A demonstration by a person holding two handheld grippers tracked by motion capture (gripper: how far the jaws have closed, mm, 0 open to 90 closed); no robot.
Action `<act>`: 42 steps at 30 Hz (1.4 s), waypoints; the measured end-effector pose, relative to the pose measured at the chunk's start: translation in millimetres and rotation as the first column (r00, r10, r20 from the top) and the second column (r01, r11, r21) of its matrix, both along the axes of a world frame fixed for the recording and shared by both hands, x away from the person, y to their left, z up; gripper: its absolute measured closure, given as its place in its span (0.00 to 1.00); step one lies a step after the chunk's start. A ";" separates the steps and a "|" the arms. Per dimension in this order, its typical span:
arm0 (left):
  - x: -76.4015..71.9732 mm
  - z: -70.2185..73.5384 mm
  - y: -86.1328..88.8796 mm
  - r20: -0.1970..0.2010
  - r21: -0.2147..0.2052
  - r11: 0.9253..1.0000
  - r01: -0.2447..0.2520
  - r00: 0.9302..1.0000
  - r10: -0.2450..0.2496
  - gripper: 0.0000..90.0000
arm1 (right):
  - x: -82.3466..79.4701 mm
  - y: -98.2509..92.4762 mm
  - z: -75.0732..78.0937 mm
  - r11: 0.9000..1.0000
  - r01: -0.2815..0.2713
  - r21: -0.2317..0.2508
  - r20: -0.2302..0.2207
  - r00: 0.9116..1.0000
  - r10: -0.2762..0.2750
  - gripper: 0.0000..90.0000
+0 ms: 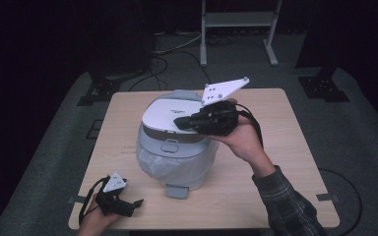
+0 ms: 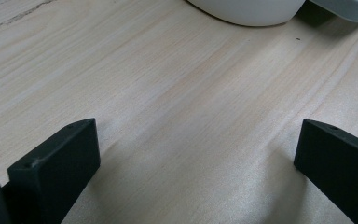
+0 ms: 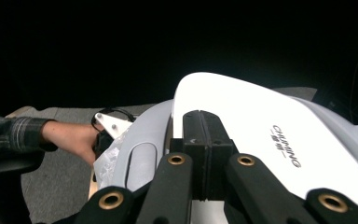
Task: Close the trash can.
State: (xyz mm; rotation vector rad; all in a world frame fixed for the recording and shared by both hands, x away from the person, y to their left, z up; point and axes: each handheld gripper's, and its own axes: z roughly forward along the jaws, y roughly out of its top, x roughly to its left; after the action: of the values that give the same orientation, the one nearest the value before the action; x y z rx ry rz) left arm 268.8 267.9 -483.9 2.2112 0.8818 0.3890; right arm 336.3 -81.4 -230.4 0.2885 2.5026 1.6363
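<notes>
Pressure should go straight down through the right hand-held gripper (image 1: 183,123), jaws shut and empty, resting on the white hinged lid (image 1: 170,114) of the plastic-lined grey pedal bin (image 1: 174,160) mid-counter (image 1: 285,162), while the left hand-held gripper (image 1: 137,202) idles wide open.

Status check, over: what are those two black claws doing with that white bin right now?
Right gripper shut, jaws empty, tips on the bin's white lid. Left gripper open, resting on the table, clear of the bin. Nothing in the way.
</notes>
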 end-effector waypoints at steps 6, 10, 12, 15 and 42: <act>0.0 0.0 0.0 0.000 0.000 1.000 0.000 1.000 0.000 0.00 | -2.6 10.6 -3.9 0.999 -0.024 -0.032 -0.002 1.000 0.024 0.99; 0.0 0.0 0.0 0.000 0.001 1.000 0.000 1.000 0.000 0.00 | -3.9 15.4 -6.6 0.998 -0.031 -0.058 0.000 1.000 0.031 0.99; 0.0 0.0 0.0 0.000 0.000 1.000 0.000 1.000 0.000 0.00 | -4.4 16.6 -7.7 0.997 -0.030 -0.066 -0.004 1.000 0.030 0.99; 0.0 0.0 0.0 0.000 0.000 1.000 0.000 1.000 0.000 0.00 | -5.0 17.8 -9.8 0.997 -0.029 -0.076 -0.010 1.000 0.029 0.99; -0.1 0.0 -0.1 0.000 0.000 1.000 0.000 1.000 0.000 0.00 | -3.7 -7.5 -19.2 0.993 0.095 -0.067 -0.014 0.995 -0.096 0.52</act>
State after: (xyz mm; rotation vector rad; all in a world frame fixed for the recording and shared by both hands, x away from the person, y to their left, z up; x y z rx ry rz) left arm 268.7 267.8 -483.8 2.2116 0.8816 0.3892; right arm 332.7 -88.9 -249.6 0.4102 2.5076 1.5188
